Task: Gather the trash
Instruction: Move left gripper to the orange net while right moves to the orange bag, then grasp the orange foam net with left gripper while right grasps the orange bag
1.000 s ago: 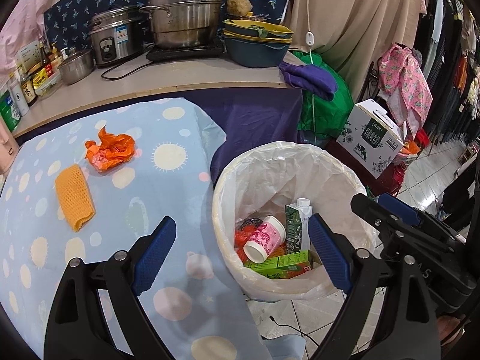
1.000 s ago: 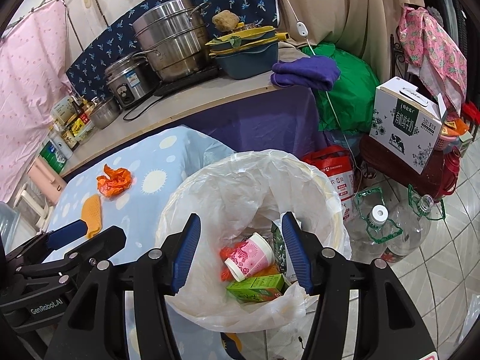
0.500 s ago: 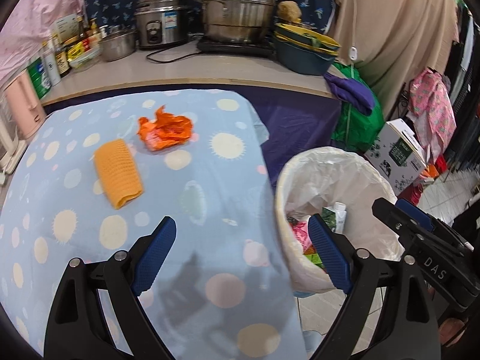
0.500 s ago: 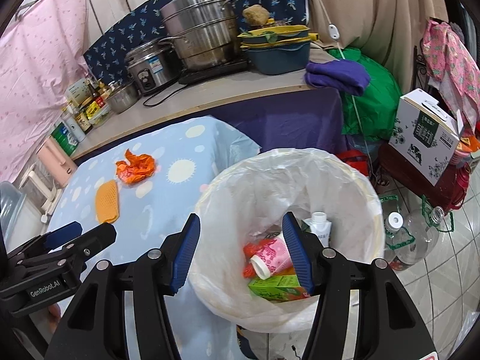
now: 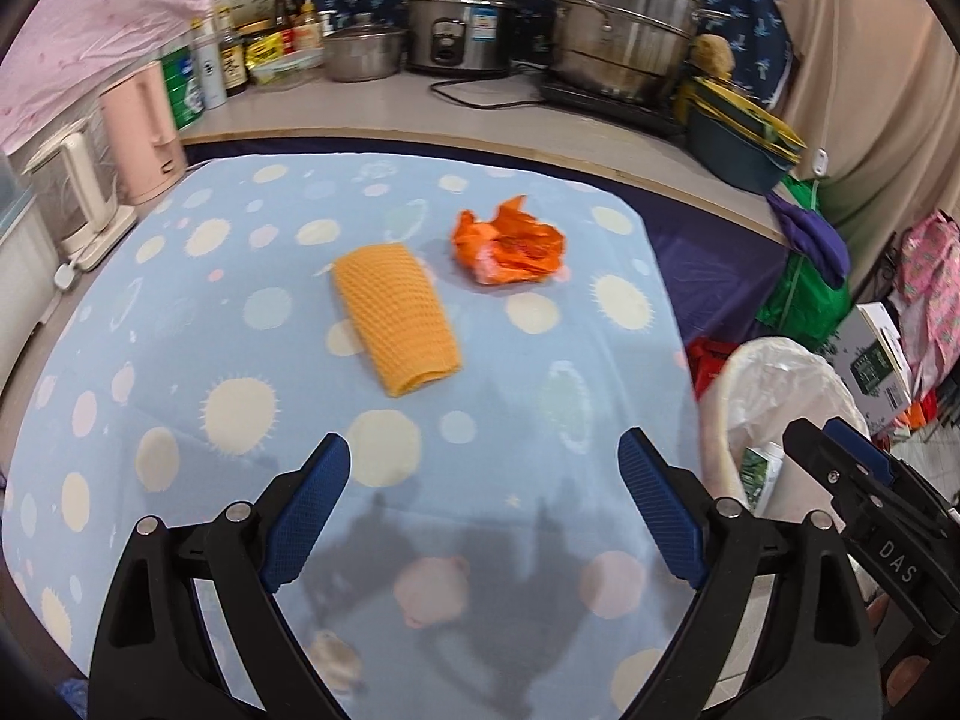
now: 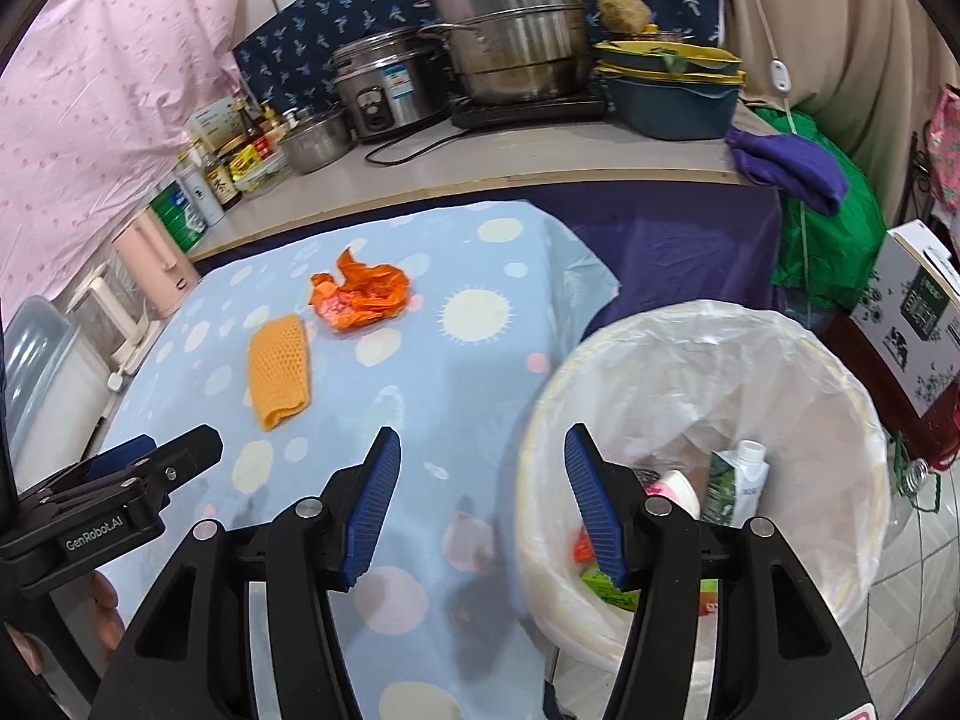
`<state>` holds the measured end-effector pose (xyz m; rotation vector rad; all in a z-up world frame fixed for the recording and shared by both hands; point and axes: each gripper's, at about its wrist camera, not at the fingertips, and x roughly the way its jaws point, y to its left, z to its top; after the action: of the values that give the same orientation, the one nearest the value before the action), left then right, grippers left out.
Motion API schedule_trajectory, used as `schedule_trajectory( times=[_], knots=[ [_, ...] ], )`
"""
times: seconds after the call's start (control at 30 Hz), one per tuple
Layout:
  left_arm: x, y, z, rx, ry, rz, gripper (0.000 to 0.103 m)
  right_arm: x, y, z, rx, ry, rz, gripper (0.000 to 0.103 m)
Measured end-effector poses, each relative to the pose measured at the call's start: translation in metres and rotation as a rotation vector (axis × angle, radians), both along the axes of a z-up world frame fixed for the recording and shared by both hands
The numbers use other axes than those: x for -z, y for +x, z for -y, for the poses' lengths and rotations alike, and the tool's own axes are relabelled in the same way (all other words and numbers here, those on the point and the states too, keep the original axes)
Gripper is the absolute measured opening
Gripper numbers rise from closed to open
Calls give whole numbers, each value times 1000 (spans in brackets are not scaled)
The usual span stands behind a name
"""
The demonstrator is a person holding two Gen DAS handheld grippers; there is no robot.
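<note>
Between pickups, by the look of it: both tools empty and facing the tabletop point(image 5: 180, 372) with its dotted blue cloth. Left hand-held gripper point(image 5: 483, 513) spread wide, nothing between the pads; right hand-held gripper point(image 6: 480, 504) parted about halfway, likewise empty, hanging over the tabletop edge just beside the bin. Two pieces left to collect: a crumpled orange wrapper point(image 5: 510, 246) and a yellow mesh sleeve point(image 5: 396, 318), lying near each other but apart, well ahead of both tools. Next move probably a reach forward to one of them, likely the mesh sleeve as the nearer, with a close on soft, light material that could slip or spring back. Lined trash bin point(image 6: 840, 396) beside the tabletop, already holding a green-and-white drink carton point(image 6: 735, 483), a pink-printed cup point(image 6: 675, 489), a green box and some orange scrap.
</note>
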<state>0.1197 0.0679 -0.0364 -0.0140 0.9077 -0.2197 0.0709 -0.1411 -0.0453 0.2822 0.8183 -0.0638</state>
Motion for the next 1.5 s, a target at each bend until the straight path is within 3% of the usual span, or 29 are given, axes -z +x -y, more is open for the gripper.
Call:
schedule_trajectory(
  times=[0.53, 0.9, 1.23, 1.33, 1.4, 1.5],
  knots=[
    [24, 59, -53, -128, -21, -32, 92, 11, 113, -48, -93, 11, 5, 62],
    [45, 101, -64, -155, -37, -69, 92, 44, 197, -56, -104, 24, -33, 62],
    [66, 130, -58, -144, -58, -106, 92, 73, 241, -55, -93, 28, -80, 62],
    [73, 137, -56, -139, -64, -116, 92, 81, 248, -56, -100, 37, -96, 54],
    [77, 140, -54, -136, -72, -124, 92, 87, 250, -57, -108, 41, -112, 38],
    [84, 146, -52, -127, -94, -139, 90, 89, 247, -59, -110, 44, -98, 35]
  ],
)
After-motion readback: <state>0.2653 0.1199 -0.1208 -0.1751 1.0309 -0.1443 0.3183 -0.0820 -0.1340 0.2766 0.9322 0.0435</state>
